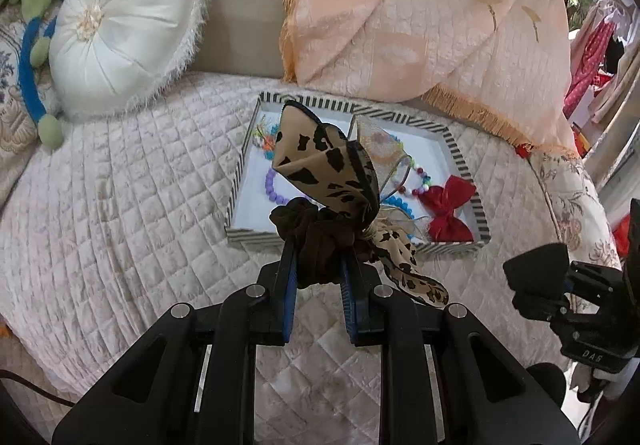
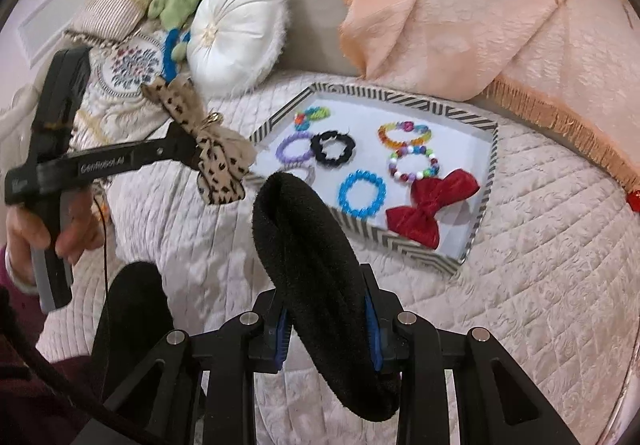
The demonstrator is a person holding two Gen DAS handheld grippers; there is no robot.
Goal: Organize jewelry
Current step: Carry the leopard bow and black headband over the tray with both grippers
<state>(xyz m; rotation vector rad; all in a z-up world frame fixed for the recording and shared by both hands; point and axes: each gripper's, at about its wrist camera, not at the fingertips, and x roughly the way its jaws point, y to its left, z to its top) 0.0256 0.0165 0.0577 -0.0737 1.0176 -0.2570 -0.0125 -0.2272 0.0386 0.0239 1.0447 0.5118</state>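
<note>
While the left hand-held gripper point(image 1: 318, 245) clamps the leopard-print scrunchie point(image 1: 320, 181), the right hand-held gripper point(image 2: 326, 309) clamps a black headband point(image 2: 304, 245).

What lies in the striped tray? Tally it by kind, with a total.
Bead bracelets: 5
Black scrunchie: 1
Red bow: 1
Total: 7, plus one pale ring half hidden behind the held headband.
</note>
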